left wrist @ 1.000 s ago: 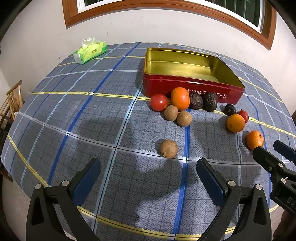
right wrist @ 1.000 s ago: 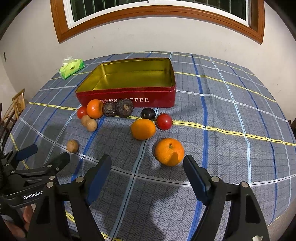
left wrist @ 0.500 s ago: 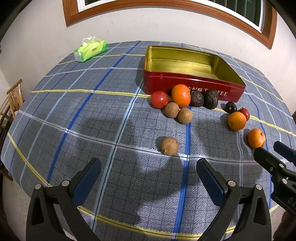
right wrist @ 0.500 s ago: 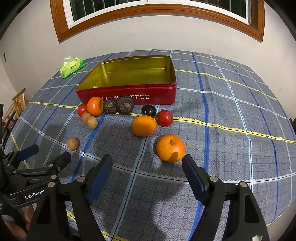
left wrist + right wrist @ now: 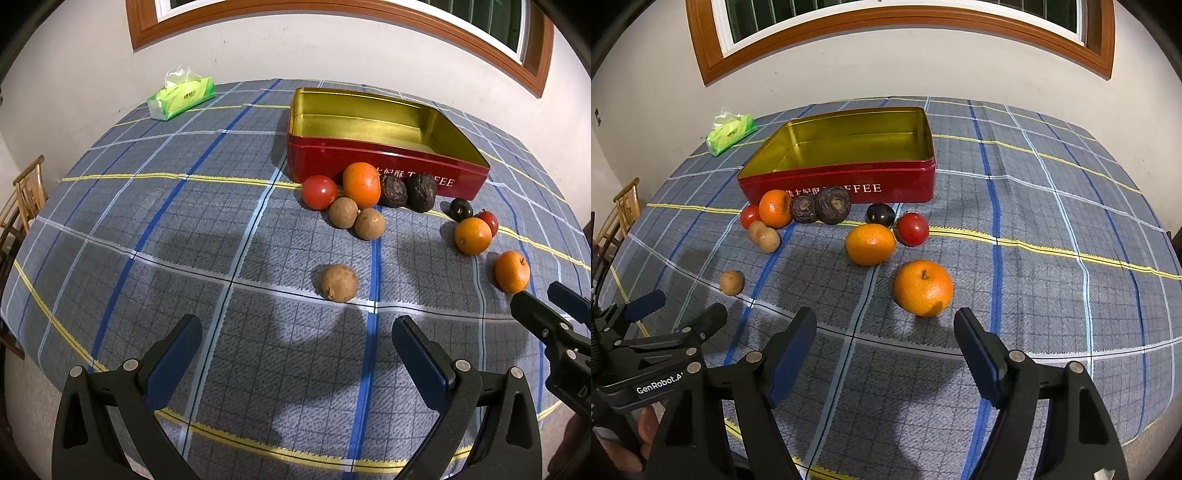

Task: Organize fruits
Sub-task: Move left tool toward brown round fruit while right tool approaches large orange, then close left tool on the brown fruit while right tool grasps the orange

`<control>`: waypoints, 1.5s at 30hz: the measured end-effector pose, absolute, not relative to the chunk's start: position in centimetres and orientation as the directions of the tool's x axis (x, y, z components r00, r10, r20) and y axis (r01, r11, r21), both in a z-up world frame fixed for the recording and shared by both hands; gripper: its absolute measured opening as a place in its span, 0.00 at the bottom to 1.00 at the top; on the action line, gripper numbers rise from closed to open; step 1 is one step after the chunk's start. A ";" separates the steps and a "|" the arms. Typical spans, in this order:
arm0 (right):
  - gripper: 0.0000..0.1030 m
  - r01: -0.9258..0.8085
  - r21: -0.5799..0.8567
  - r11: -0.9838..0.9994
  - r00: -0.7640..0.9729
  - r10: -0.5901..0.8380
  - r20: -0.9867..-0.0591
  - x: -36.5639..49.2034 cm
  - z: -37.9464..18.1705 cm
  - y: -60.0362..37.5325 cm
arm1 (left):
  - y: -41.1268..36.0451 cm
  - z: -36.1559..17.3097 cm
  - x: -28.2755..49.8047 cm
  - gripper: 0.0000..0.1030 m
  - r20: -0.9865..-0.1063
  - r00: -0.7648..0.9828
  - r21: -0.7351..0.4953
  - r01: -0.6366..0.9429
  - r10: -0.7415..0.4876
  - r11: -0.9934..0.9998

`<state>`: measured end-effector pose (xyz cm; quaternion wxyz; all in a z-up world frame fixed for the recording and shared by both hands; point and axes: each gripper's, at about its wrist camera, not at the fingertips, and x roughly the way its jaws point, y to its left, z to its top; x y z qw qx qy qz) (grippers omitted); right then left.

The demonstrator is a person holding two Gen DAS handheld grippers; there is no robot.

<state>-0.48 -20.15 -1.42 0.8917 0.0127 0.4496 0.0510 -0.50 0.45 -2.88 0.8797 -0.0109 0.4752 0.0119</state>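
Red tin (image 5: 849, 182) with a gold inside, orange oranges (image 5: 922, 288), red tomatoes (image 5: 912, 229), and a blue-grey plaid surface (image 5: 1034, 295) with yellow stripes.

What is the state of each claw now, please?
Left claw: open, holding nothing.
Right claw: open, holding nothing.

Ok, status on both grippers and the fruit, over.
Left gripper open, empty. Right gripper open, near orange just ahead. Tin empty, all fruit on cloth. Nothing in the way.
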 end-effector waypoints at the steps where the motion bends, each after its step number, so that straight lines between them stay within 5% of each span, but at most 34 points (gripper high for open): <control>1: 0.72 -0.078 0.070 0.995 0.589 0.102 -0.801 -0.5 -1.4 -20.2 | 0.5 -2.9 -0.5 0.99 -0.836 0.548 -0.007 -0.032 0.012 0.999; 33: 0.71 -0.041 0.085 0.996 0.558 0.093 -0.824 -0.4 -2.9 -21.9 | 0.8 -3.7 -0.8 0.98 -0.849 0.529 -0.024 -0.038 0.000 0.999; 45: 0.60 -0.039 0.090 0.995 0.540 0.097 -0.836 0.9 -3.5 -22.3 | 0.7 -4.4 0.4 0.81 -0.858 0.513 -0.018 -0.029 -0.001 0.999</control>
